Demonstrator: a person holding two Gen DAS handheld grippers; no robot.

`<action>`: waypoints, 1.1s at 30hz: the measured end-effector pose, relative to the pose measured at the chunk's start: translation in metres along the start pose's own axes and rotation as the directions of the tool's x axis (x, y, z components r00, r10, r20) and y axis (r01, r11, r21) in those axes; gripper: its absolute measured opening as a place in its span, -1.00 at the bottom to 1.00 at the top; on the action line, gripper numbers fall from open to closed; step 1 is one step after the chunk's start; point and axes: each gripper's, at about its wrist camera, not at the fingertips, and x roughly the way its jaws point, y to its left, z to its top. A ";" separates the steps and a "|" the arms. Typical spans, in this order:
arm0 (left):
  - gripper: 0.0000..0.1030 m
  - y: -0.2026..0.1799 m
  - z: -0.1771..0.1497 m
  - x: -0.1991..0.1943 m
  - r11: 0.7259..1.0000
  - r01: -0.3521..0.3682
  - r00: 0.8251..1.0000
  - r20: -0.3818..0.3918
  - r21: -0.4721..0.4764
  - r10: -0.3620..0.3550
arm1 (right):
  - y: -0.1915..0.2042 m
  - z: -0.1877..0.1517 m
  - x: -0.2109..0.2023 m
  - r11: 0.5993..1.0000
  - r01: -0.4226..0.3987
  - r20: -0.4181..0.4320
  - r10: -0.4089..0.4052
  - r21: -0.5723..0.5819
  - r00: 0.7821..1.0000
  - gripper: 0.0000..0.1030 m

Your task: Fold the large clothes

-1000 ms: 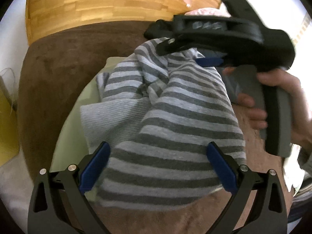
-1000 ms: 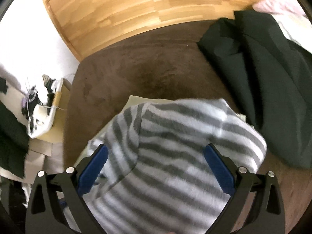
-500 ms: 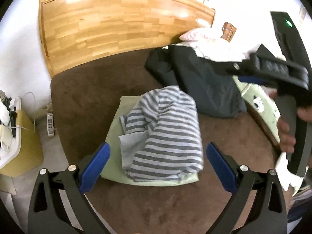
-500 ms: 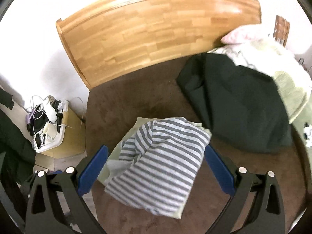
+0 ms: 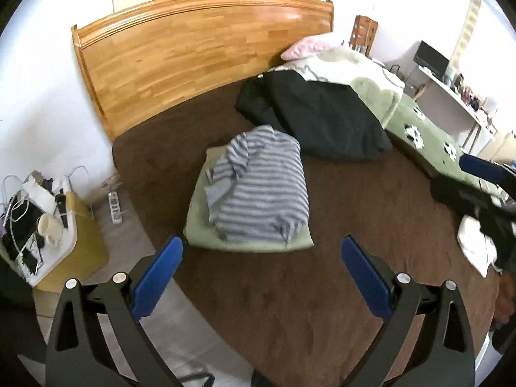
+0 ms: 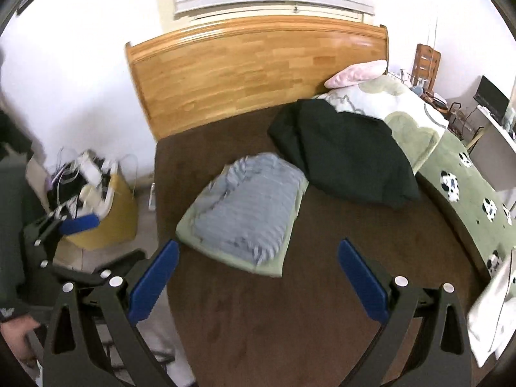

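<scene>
Plainly unlabelled striped sweater (image 5: 261, 190), folded

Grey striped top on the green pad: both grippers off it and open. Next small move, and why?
Probably reach the right gripper toward the black garment, heaped unfolded on the brown bedspread behind the pad. The grey-and-white striped top lies folded on the pale green pad, and both the right and left gripper are open and empty.
</scene>
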 end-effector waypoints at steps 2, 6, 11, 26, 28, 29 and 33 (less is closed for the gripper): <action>0.87 -0.011 -0.018 -0.011 1.000 -0.008 1.000 -0.015 0.007 0.008 | 0.004 -0.020 -0.013 1.000 -0.017 -0.009 0.017 -0.005 1.000 0.91; 0.87 -0.027 -0.055 -0.030 1.000 -0.004 0.999 -0.046 0.002 0.004 | 0.011 -0.059 -0.037 0.999 -0.044 -0.033 0.045 0.015 0.998 0.90; 0.87 -0.039 -0.079 -0.042 0.997 0.000 0.997 -0.073 0.073 0.005 | 0.013 -0.088 -0.050 0.998 -0.052 -0.072 0.055 0.043 0.996 0.91; 0.87 -0.017 -0.100 -0.052 0.995 0.029 0.996 -0.085 0.095 -0.021 | 0.034 -0.128 -0.050 0.998 -0.043 -0.096 0.048 0.055 0.994 0.91; 0.87 -0.016 -0.101 -0.051 0.995 0.029 0.996 -0.088 0.096 -0.021 | 0.034 -0.127 -0.049 0.998 -0.038 -0.098 0.043 0.051 0.994 0.91; 0.87 -0.015 -0.101 -0.051 0.995 0.032 0.996 -0.087 0.095 -0.024 | 0.034 -0.127 -0.048 0.998 -0.035 -0.098 0.040 0.050 0.994 0.91; 0.87 -0.014 -0.100 -0.052 0.995 0.044 0.996 -0.081 0.094 -0.037 | 0.035 -0.126 -0.046 0.998 -0.032 -0.103 0.038 0.052 0.994 0.90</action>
